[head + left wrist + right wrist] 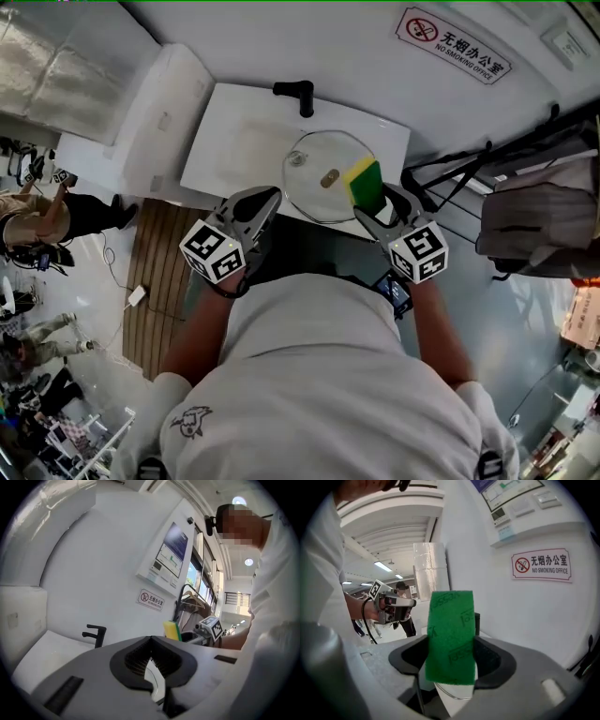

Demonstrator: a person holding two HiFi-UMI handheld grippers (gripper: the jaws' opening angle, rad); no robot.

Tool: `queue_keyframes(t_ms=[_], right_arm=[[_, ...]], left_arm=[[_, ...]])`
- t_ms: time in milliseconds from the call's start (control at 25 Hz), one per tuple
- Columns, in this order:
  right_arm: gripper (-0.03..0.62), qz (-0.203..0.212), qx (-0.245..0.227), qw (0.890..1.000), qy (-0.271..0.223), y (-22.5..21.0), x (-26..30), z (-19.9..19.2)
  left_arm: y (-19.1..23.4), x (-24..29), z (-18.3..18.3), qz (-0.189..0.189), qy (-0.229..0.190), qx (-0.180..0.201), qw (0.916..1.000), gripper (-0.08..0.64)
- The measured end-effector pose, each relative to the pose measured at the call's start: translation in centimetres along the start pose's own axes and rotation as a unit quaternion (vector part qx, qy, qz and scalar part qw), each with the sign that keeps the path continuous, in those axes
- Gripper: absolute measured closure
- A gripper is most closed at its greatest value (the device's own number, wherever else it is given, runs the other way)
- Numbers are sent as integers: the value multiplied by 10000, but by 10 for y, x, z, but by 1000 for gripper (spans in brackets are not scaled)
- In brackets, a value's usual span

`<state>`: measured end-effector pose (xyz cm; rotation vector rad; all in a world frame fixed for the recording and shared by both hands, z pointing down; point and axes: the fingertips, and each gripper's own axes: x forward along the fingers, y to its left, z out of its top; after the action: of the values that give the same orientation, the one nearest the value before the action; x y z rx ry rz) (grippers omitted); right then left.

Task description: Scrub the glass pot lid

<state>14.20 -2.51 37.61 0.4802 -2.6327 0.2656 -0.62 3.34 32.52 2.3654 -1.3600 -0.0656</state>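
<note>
The glass pot lid [319,173] lies in the right part of the white sink [234,141], knob up. My left gripper [274,195] is at the lid's left rim with its jaws shut. In the left gripper view a thin pale curved rim [157,681] shows between the pads of that gripper [151,641]. My right gripper [370,211] is shut on a yellow-and-green sponge [364,183] that stands upright over the lid's right side. In the right gripper view the green scouring face of the sponge [451,634] fills the gap of the right gripper [451,663].
A black faucet [298,94] stands at the back of the sink. A wooden floor mat [169,272] lies at the left, with a person [47,216] beyond it. A rack with hanging clothes [534,216] stands at the right. The wall is close behind the sink.
</note>
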Motion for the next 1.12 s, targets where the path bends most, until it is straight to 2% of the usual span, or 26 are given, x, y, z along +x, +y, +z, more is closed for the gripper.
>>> queue_keyframes(t_ms=[120, 360, 800, 1120], right_arm=[[301, 174, -121, 9998, -18, 12, -27, -11], [301, 247, -161, 9995, -121, 30, -67, -24], [301, -286, -14, 9992, -293, 76, -117, -37], [301, -554, -10, 9976, -408, 150, -126, -32]], left_arm=[[-38, -4, -12, 81, 89, 188, 9998, 561], [-81, -18, -22, 97, 72, 194, 9997, 560], [-140, -37, -26, -455, 119, 549, 9974, 561], [-158, -109, -32, -680, 132, 606, 9958, 561]])
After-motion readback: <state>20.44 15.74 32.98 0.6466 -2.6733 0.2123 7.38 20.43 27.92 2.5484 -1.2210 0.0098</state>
